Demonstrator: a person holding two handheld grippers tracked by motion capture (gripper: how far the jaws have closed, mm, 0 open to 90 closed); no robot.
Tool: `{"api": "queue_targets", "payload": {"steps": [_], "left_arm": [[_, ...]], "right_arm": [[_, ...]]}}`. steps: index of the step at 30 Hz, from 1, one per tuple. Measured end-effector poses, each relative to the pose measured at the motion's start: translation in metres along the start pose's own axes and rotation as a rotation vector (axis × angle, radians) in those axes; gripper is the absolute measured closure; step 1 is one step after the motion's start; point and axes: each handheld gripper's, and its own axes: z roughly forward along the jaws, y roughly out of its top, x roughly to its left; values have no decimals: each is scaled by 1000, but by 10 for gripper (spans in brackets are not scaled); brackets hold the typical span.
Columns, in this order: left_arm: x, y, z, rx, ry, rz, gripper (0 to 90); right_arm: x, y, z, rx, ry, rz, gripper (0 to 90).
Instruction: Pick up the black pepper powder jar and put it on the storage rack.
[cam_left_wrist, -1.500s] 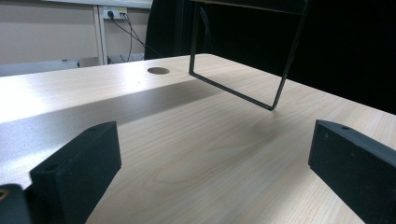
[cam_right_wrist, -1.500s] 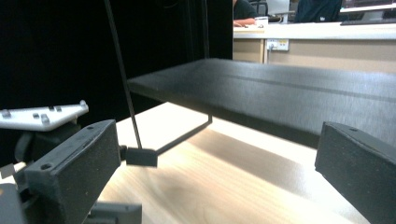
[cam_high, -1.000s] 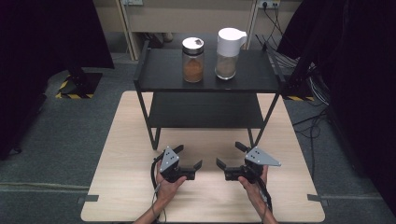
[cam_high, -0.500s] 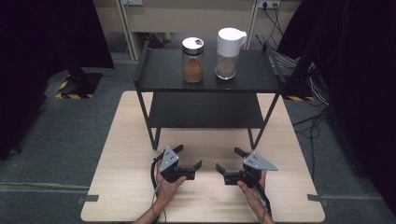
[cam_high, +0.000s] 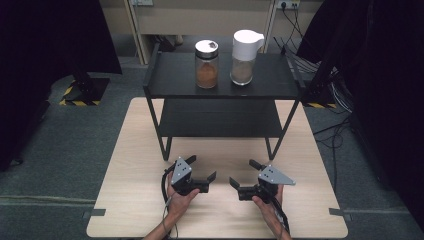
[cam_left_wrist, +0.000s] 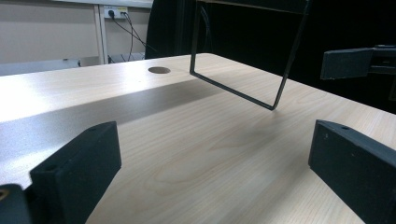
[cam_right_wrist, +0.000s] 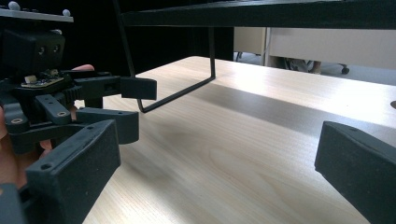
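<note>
Both grippers hovered low over the near half of the light wooden table (cam_high: 130, 150), with nothing between their jaws. The left gripper (cam_high: 204, 169) sat at about 7 o'clock from the table's middle, its jaws spread wide and aimed toward 3 o'clock; in its own view the two black jaws stood far apart over bare wood grain, with one jaw of the other gripper showing at the upper right edge. The right gripper (cam_high: 244, 174) sat at about 5 o'clock, jaws likewise wide and aimed toward 9 o'clock, so the two faced each other, near but apart. In the right gripper view the left gripper (cam_right_wrist: 100, 105) appeared at the left, a hand (cam_right_wrist: 9, 163) wrapped behind it. Beyond them, toward 12 o'clock, a black two-tier shelf (cam_high: 170, 82) stood on the table's far half on thin metal legs. On its top tier a glass jar (cam_high: 206, 64) with brown contents and a silver lid stood upright, and just beside it, toward 3 o'clock, a white-lidded container (cam_high: 245, 57) also holding something brown. Both stood well apart from the grippers.
</note>
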Motion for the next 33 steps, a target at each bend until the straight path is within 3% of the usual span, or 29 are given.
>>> {"api": "queue_targets", "payload": {"steps": [33], "left_arm": [[0,0,0,0,1,-3,18]], "right_arm": [[-1,-1,-1,-1,-7,11,4]]}}
